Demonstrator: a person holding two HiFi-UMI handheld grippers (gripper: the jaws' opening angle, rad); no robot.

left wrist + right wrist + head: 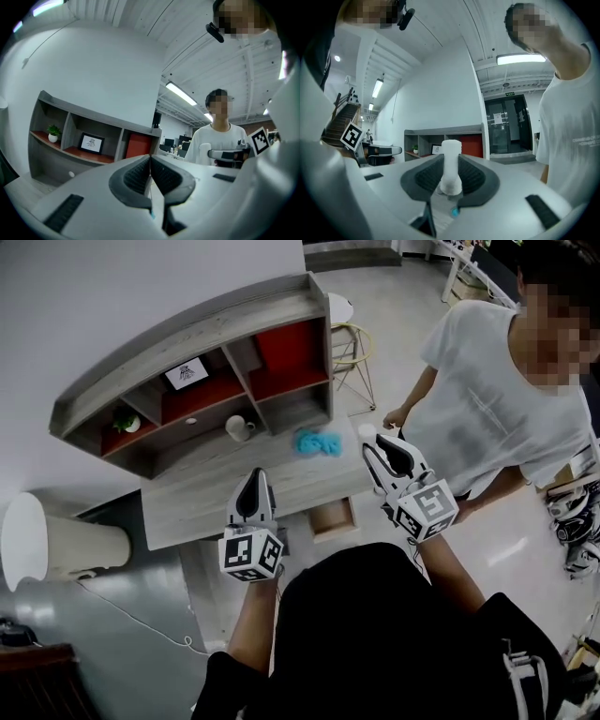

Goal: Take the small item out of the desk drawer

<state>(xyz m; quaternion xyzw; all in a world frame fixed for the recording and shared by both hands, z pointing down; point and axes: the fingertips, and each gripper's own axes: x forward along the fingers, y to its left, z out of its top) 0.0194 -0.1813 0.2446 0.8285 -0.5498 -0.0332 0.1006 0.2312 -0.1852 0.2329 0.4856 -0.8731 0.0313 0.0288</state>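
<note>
My right gripper [371, 442] is raised above the right end of the grey wooden desk [202, 491] and is shut on a small white cylinder [366, 431]. In the right gripper view the cylinder [451, 165] stands upright, pinched between the dark pads [425, 179] of that gripper [451, 177]. The desk drawer [335, 518] hangs open below the desk's front edge, between the two grippers. My left gripper [255, 476] hovers over the desk's front edge, left of the drawer. Its jaws [150, 165] are shut with nothing between them.
A shelf unit [202, 371] stands at the desk's back, holding a framed card [187, 374] and a small plant [127, 421]. A white cup [238, 427] and a blue cloth [319, 442] lie on the desk. A person in a white shirt [497, 418] stands close on the right.
</note>
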